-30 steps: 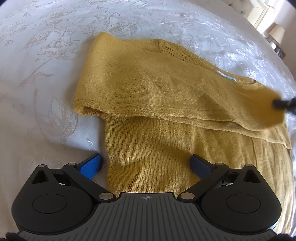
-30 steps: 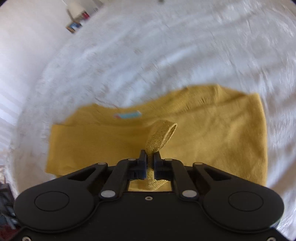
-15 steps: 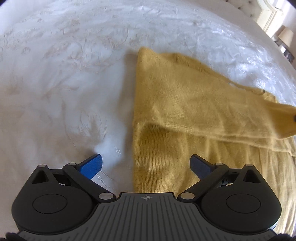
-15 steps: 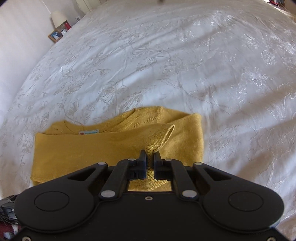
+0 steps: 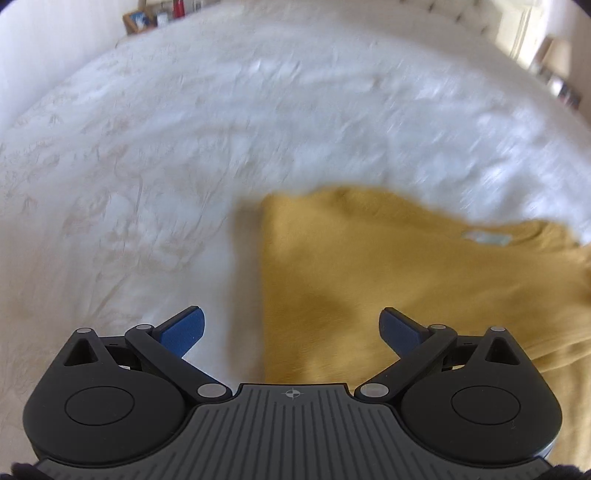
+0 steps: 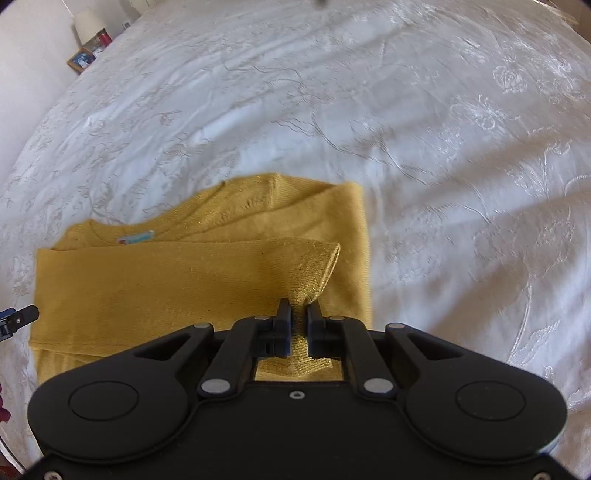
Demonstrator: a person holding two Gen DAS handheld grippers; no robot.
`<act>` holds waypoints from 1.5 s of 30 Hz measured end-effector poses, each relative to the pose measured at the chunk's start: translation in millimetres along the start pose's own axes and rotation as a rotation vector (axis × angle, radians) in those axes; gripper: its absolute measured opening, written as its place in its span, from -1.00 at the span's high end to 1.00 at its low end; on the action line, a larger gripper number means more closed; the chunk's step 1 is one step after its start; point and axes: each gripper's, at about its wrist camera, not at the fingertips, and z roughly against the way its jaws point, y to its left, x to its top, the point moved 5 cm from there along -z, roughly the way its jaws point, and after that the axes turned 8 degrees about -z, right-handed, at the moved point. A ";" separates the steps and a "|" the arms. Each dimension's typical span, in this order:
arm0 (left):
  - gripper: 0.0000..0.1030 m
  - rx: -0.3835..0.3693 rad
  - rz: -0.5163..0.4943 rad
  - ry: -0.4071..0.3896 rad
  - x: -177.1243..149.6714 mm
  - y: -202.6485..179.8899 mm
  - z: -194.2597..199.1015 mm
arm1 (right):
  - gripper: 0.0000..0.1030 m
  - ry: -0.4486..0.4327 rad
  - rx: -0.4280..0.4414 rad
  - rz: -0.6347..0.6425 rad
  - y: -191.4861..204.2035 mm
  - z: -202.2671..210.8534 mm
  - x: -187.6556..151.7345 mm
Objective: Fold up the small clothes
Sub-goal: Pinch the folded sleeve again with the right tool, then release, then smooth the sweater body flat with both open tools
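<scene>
A mustard-yellow knit sweater lies partly folded on the white bed; it also shows in the left wrist view, blurred. My right gripper is shut on the sweater's sleeve cuff and holds it over the sweater's right part. My left gripper is open and empty, its blue fingers spread above the sweater's left edge. The left gripper's tip shows at the left edge of the right wrist view. A light blue neck label shows at the collar.
The white embroidered bedspread stretches all around the sweater. A bedside table with a lamp and a picture frame stands at the far left corner. Shelves or furniture show blurred at the far right of the left wrist view.
My right gripper has carried the sleeve cuff across the sweater toward its right side. My left gripper has swung left and pulled back, still open, so more bedspread is in its view.
</scene>
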 end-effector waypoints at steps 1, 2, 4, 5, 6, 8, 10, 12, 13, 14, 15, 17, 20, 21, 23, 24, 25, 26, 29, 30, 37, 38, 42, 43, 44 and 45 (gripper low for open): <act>-0.99 0.012 -0.012 0.041 -5.6 2.8 -8.7 | 0.69 0.007 -0.004 0.002 -0.6 -2.5 -1.3; -1.00 0.009 -0.014 0.070 -11.0 6.0 -14.8 | 0.67 0.011 -0.009 -0.002 -1.2 -4.7 -1.9; -1.00 -0.013 0.007 0.091 -19.2 13.6 -20.3 | 0.49 0.007 -0.034 -0.008 -3.6 -6.7 -2.8; -1.00 -0.017 0.015 0.096 -22.2 17.2 -20.0 | 0.48 0.005 -0.050 -0.013 -5.6 -7.1 -2.8; -1.00 -0.019 0.016 0.101 -24.2 19.5 -19.3 | 0.42 0.001 -0.066 -0.017 -7.7 -6.9 -2.6; -1.00 -0.013 0.008 0.117 -26.5 22.6 -16.8 | 0.32 -0.013 -0.090 -0.017 -10.3 -3.6 -1.3; -1.00 0.005 0.007 0.125 -25.0 25.8 -10.2 | 0.12 -0.046 -0.103 -0.013 -10.1 3.9 1.6; -0.99 0.033 0.005 0.109 -18.3 26.4 0.8 | -0.20 -0.089 -0.095 -0.005 -6.7 12.5 5.8; -0.99 0.037 0.004 0.080 -12.8 25.7 7.4 | -0.46 -0.107 -0.084 -0.001 -4.4 15.9 7.6; -0.99 0.031 0.003 0.048 -5.9 25.3 11.7 | -0.57 -0.119 -0.070 0.001 -1.2 17.9 9.6; -0.99 0.025 0.000 0.025 1.2 23.1 14.8 | -0.68 -0.121 -0.052 0.003 2.7 17.9 12.2; -0.99 0.015 0.000 0.008 15.1 18.7 12.5 | -0.85 -0.114 -0.038 0.016 10.9 13.5 14.8; -1.00 0.010 0.003 0.008 31.8 11.0 -5.6 | -0.99 -0.104 -0.033 0.056 25.6 2.2 17.5; -1.00 0.013 -0.005 0.014 35.9 8.4 -13.0 | -0.99 -0.098 -0.035 0.069 29.8 -1.8 17.3; -1.00 0.037 -0.024 0.019 42.4 6.7 -25.0 | -0.99 -0.087 -0.037 0.089 35.3 -10.0 18.3; -1.00 0.051 -0.027 0.022 44.8 7.9 -30.4 | -0.99 -0.078 -0.040 0.096 36.6 -14.4 18.2; -1.00 0.067 -0.022 0.022 46.9 12.1 -33.8 | -0.99 -0.069 -0.047 0.101 36.5 -18.8 18.1; -1.00 0.085 -0.013 0.023 47.9 15.7 -36.8 | -0.99 -0.060 -0.056 0.102 35.3 -22.9 18.0; -1.00 0.139 0.036 0.041 48.2 36.3 -49.6 | -0.99 -0.027 -0.109 0.094 22.9 -35.8 16.4; -1.00 0.153 0.055 0.054 47.1 44.6 -54.3 | -0.99 -0.014 -0.129 0.086 16.9 -39.6 15.6; -1.00 0.132 0.069 0.078 43.6 64.7 -60.7 | -0.99 -0.004 -0.143 0.013 -11.4 -36.8 12.7; -1.00 0.141 0.063 0.069 43.6 63.9 -57.0 | -0.99 -0.008 -0.136 0.006 -12.9 -33.5 11.7; -1.00 0.109 0.087 0.044 40.1 58.6 -36.9 | -0.99 -0.025 -0.103 -0.030 -17.5 -16.1 3.6; -1.00 0.092 0.088 0.035 37.9 53.9 -29.5 | -0.99 -0.034 -0.098 -0.034 -17.7 -10.0 0.1; -1.00 0.080 0.085 0.024 35.8 49.9 -22.7 | -0.99 -0.040 -0.094 -0.038 -17.6 -4.4 -3.8; -1.00 0.067 0.081 0.014 30.8 44.2 -12.8 | -0.99 -0.044 -0.089 -0.042 -16.6 0.4 -7.7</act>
